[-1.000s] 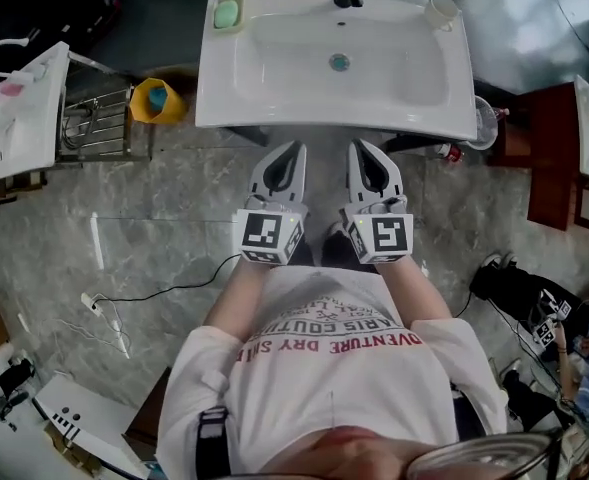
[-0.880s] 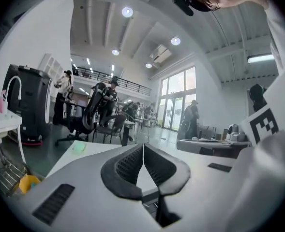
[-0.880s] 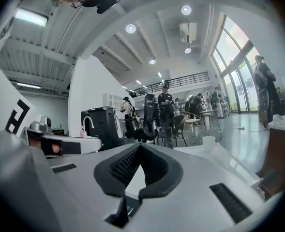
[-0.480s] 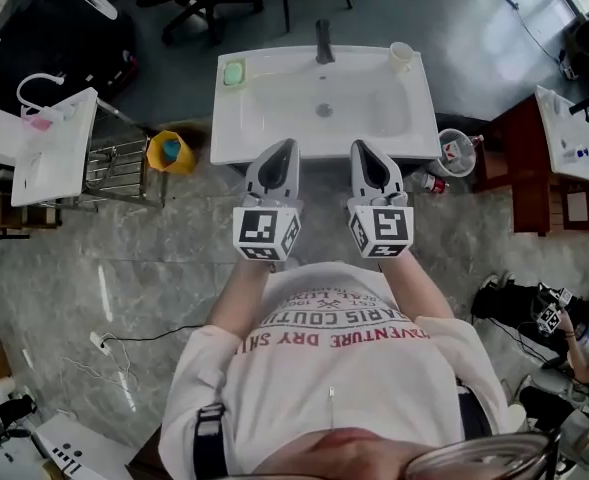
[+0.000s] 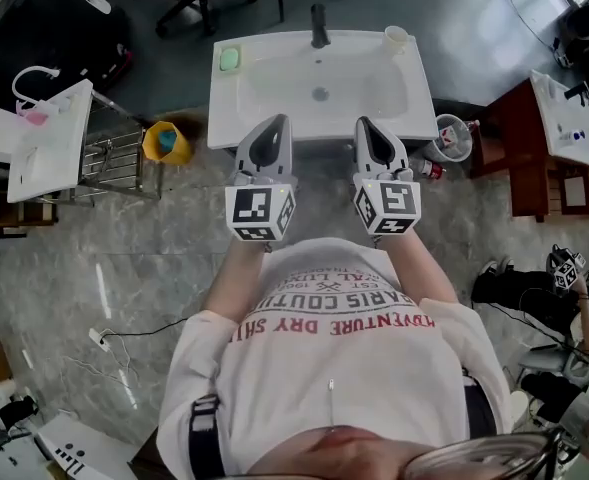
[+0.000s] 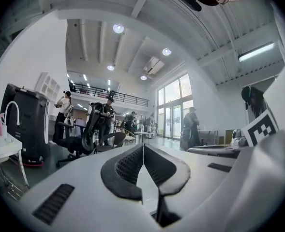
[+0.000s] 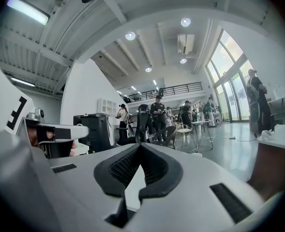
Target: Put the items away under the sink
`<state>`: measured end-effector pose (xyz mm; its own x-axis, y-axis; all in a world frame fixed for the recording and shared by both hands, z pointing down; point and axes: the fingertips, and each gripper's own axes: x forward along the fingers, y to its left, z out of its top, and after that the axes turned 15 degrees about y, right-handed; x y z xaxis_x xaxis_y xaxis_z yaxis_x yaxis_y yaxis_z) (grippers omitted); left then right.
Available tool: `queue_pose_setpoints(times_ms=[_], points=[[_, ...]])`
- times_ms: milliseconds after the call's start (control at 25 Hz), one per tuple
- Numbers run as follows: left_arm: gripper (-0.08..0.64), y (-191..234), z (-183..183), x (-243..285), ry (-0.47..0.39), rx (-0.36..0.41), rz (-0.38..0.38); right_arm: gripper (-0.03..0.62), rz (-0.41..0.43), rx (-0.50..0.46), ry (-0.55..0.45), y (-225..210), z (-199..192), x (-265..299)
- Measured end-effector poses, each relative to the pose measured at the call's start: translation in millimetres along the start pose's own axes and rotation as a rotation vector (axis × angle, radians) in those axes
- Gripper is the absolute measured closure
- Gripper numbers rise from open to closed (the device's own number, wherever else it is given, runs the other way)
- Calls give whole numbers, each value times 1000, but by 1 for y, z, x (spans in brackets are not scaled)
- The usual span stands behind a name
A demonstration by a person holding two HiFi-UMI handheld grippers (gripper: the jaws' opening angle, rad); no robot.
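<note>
- The sink (image 5: pixel 319 118) looks smaller and farther off in the head view than a second ago. I judge that the person has straightened up and drawn back from it.
- The left gripper (image 5: pixel 272 124) and right gripper (image 5: pixel 367 128) have come up with the person. They are held side by side before the chest, their tips over the sink's front edge in that view.
- Both gripper views look level across the hall at distant people and chairs, not at the sink.
- Left fingers (image 6: pixel 125 166) are closed tip to tip with nothing between them; so are the right fingers (image 7: pixel 125 166).
- A green soap (image 5: pixel 230 58) and a cup (image 5: pixel 396 37) sit on the sink's tabletop (image 5: pixel 274 48), at its back corners.
- A bin (image 5: pixel 452 138) and a bottle (image 5: pixel 426 169) stand on the floor just right of the sink; a yellow bucket (image 5: pixel 166 142) stands to its left.
- The space under the sink is hidden by the basin.
- With no item held and the person backing off, I judge no put-away step is in hand.
</note>
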<state>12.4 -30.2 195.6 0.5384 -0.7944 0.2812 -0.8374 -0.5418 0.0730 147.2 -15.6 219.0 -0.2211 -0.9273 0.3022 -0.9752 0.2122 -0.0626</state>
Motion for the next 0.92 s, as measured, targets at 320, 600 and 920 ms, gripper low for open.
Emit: queue_pose_setpoints(times_ms=[320, 600, 920], points=[[532, 3, 0, -3, -3, -6, -7, 568, -25, -7, 6, 4, -2, 0], [532, 0, -3, -7, -9, 11, -6, 568, -43, 0, 18, 5, -6, -2], [532, 3, -6, -7, 7, 12, -2, 568, -49, 2, 12, 5, -5, -2]])
